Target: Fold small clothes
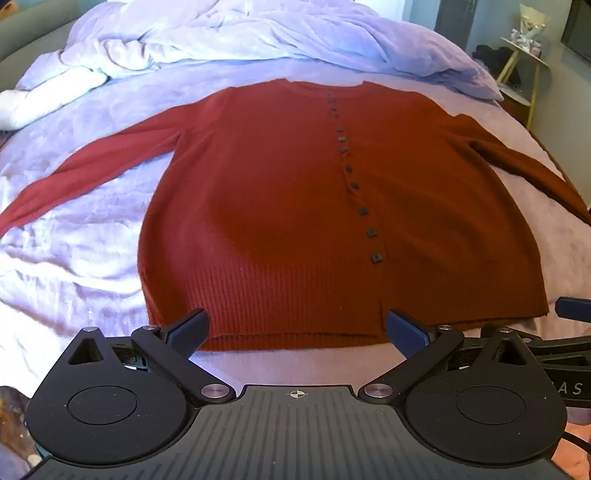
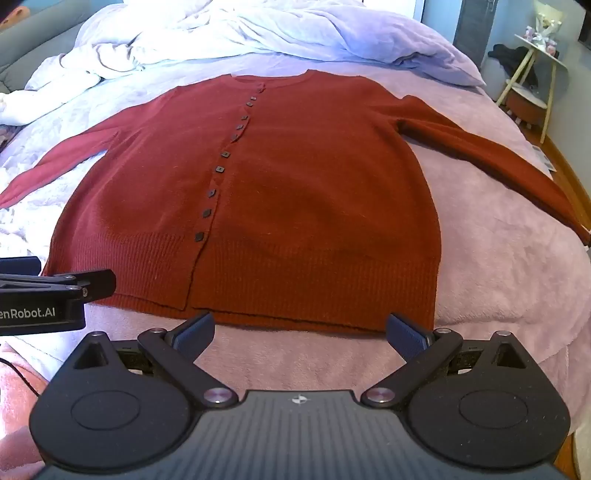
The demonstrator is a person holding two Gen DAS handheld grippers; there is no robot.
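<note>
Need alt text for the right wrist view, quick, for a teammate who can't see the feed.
A red buttoned cardigan lies flat, front up, sleeves spread, on a lilac bed cover. The right claw is open and empty just short of the hem; the left claw shows at the left edge. A crumpled duvet lies beyond the collar.

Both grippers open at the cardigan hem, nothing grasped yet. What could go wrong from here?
1. The cardigan lies on a soft, wrinkled blanket; the left gripper or right gripper may pinch blanket along with the hem.
2. The placket gapes at the hem, so one gripper might lift a single front panel.
</note>
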